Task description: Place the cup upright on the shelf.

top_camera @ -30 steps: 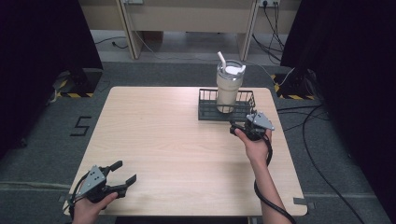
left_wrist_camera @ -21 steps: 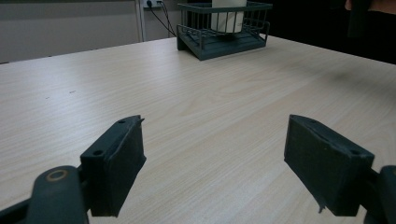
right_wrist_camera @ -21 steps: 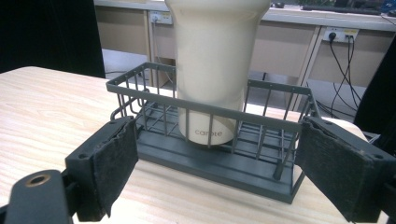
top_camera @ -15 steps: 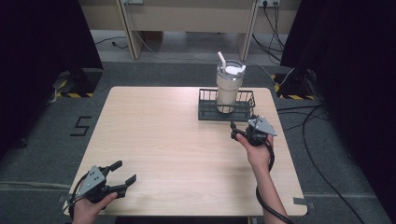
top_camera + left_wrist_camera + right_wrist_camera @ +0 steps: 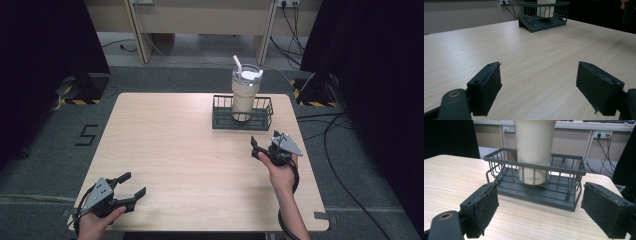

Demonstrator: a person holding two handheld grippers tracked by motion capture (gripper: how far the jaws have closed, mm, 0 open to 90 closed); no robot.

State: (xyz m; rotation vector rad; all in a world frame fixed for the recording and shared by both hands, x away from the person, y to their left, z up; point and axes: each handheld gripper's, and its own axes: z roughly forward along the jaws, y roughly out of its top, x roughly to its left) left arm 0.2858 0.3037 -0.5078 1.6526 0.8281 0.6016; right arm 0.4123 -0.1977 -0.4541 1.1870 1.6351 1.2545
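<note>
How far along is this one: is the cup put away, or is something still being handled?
Looks done: the tumbler stands upright inside the wire basket at the table's far side. In hand: nothing; the right gripper is open and empty, facing the basket from just short of it, and the left gripper is open at the near corner. Left: probably just pulling clear.

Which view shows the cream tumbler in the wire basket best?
The high view: the whole tumbler, lid and straw included, stands upright in the basket. The right gripper view shows its lower body close up; the left gripper view shows its base far off.
</note>
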